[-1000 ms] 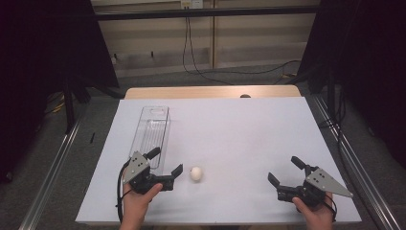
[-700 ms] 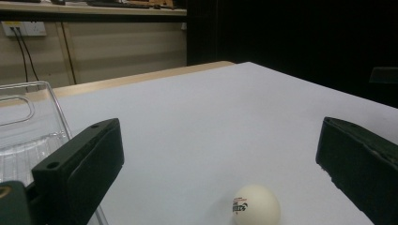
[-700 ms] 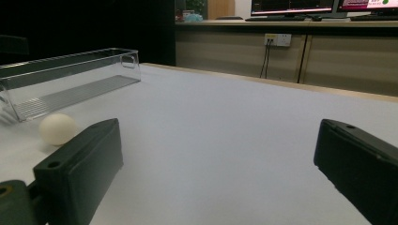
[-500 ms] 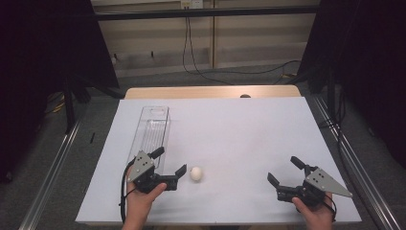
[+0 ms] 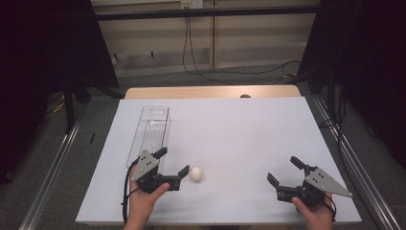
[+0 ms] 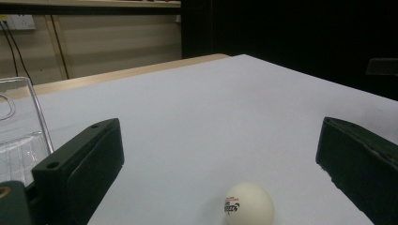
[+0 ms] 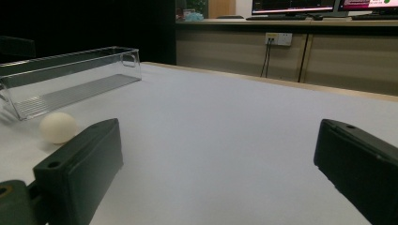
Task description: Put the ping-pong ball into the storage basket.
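On white matte table, far left: clear rigid plastic tray, long, ribbed floor. Just near it my left gripper, jaws spread wide, hand low at near edge. Smooth white ball just beyond jaw tips, not touching. My right gripper well apart, jaws wide, nothing held.

The small print on the white ball is too tiny to read. The clear plastic tray runs off the left gripper view's left edge.
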Motion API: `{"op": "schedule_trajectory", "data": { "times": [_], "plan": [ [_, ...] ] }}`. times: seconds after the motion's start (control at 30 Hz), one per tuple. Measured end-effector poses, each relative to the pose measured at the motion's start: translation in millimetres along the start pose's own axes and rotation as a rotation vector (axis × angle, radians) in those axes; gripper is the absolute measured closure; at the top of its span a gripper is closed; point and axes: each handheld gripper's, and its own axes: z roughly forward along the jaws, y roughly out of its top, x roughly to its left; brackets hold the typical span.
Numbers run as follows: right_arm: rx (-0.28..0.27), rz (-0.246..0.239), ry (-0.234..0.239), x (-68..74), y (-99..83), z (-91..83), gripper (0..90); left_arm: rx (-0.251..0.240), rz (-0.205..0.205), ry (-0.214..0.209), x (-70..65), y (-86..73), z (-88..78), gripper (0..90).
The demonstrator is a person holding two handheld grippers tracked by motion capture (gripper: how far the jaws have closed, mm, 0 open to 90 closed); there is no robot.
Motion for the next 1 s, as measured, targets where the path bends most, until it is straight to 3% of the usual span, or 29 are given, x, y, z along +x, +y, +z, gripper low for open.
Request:
{"op": "schedule_trajectory", "data": {
  "times": [0.67,0.7,0.77,0.83,0.9,1.0],
  "plan": [
    [0.008,-0.006,0.012,0.1,-0.2,0.3,1.1,0.03,0.009,-0.008,-6.0,1.1,13.5,1.4],
    [0.008,-0.006,0.012,0.1,-0.2,0.3,1.1,0.043,0.024,-0.014,-5.3,1.2,13.3,1.4],
    [0.006,-0.006,0.012,0.3,0.0,0.2,1.1,0.03,0.004,-0.011,-6.9,0.4,15.5,1.4],
    [0.007,-0.007,0.01,0.3,-0.1,0.1,1.1,0.059,0.028,-0.01,-5.9,0.9,14.7,1.4],
    [0.007,-0.006,0.01,0.3,-0.1,0.0,1.1,0.044,0.011,-0.01,-7.3,0.4,16.6,1.4],
    [0.005,-0.007,0.01,0.3,0.1,0.1,1.1,0.051,0.019,-0.016,-7.4,0.5,17.4,1.4]
  ]
}}
